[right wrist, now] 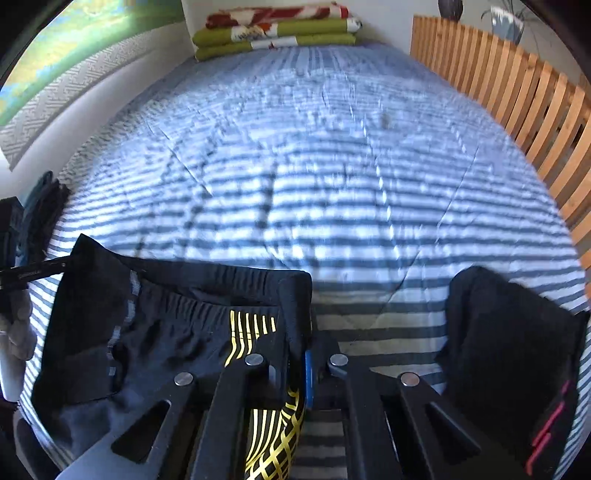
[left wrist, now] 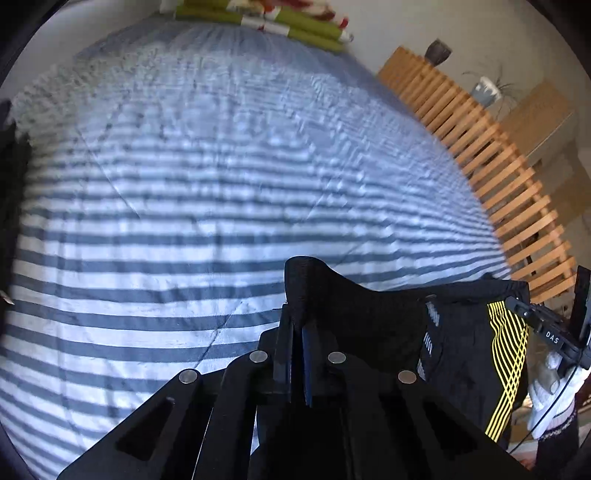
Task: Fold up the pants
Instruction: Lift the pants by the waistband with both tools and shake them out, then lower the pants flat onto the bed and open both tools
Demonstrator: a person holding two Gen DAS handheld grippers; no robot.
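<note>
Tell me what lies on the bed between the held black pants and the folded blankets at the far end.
Nothing: between the pants and the folded blankets only the bare striped bed cover shows, best seen in the right wrist view.

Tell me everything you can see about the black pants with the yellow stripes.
The black pants look like thin, stretchy sportswear with a ribbed elastic waistband, curving yellow lines down one side and small grey marks on the other. The waistband is stretched between the two grippers: the left gripper is shut on one end, the right gripper on the yellow-striped end. The rest hangs below, over the striped bedcover; whether it touches the cover is unclear.
</note>
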